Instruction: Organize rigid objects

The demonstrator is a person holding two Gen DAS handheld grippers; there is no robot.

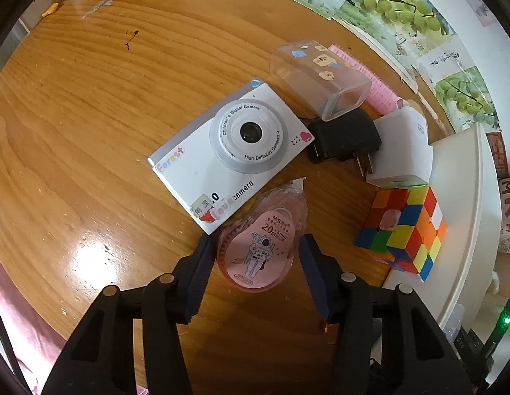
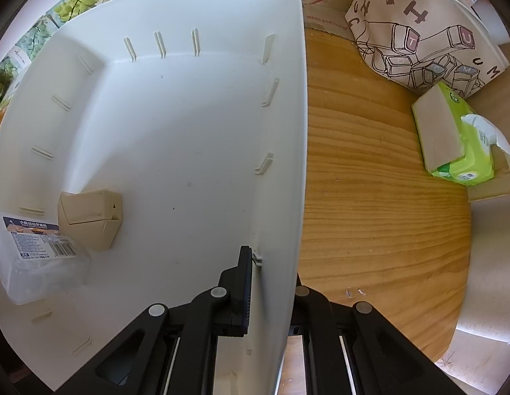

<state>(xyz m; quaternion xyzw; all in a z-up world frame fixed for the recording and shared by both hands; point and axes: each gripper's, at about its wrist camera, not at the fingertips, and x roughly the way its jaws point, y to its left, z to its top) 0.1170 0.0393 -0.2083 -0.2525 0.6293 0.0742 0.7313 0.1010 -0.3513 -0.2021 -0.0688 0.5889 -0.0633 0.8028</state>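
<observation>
A pink correction tape dispenser (image 1: 258, 247) with an astronaut label lies on the wooden table, its tip against a white children's camera (image 1: 228, 151). My left gripper (image 1: 255, 256) straddles it. The left pad touches its edge and a thin gap shows at the right pad. A Rubik's cube (image 1: 406, 230), a black charger (image 1: 344, 135), a white charger (image 1: 406, 148), a clear plastic case (image 1: 317, 79) and a pink comb (image 1: 380, 89) lie to the right. My right gripper (image 2: 274, 273) is shut on the right wall of the white bin (image 2: 288, 131), one finger inside and the other hidden outside.
Inside the bin lie a beige box (image 2: 90, 220) and a clear packet (image 2: 34, 256). The bin's rim (image 1: 462, 197) stands just right of the cube. A green tissue pack (image 2: 452, 138) and a printed tote bag (image 2: 419, 33) sit on the table right of the bin.
</observation>
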